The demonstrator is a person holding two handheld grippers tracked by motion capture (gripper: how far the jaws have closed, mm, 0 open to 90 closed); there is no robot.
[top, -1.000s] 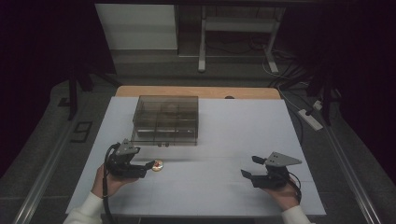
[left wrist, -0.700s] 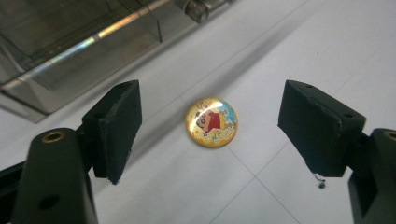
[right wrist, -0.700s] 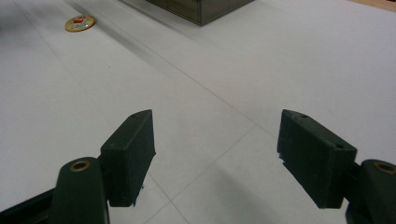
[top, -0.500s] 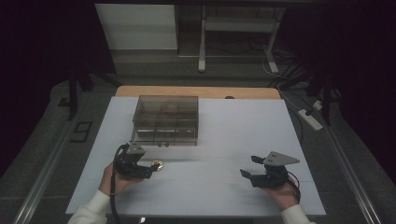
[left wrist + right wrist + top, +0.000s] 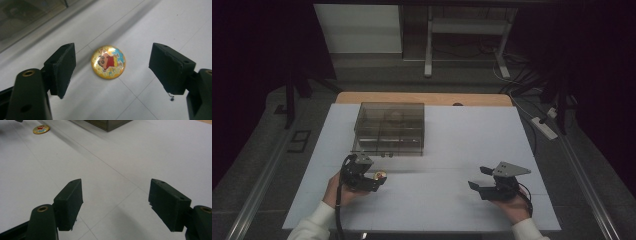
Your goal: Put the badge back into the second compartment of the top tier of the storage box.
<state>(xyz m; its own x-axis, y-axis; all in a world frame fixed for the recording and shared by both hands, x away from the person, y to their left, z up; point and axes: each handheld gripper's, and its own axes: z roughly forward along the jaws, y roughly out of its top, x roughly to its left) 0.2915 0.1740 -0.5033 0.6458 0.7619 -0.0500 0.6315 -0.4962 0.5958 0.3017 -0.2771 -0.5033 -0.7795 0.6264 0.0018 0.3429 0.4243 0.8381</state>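
You wear white sleeves [image 5: 314, 224] at the lower corners of the high view, each hand around a black gripper with blocky matte jaws, brass-ringed screw holes, a trailing black cable and, lower right, a grey three-cornered plate [image 5: 507, 170].

Probably a lab: dark, white-topped table [image 5: 452, 210]

In the high view the round badge [image 5: 381, 174] beside the left claw [image 5: 378, 180] is too small for its picture to be read (the left gripper view shows a cartoon figure on it). What lies in the compartments of the smoky clear box [image 5: 390, 129] stays dim behind its walls. In the right gripper view only one corner of that box [image 5: 107, 124] shows, cut off by the top edge. Both forearms leave the high view at its bottom edge.
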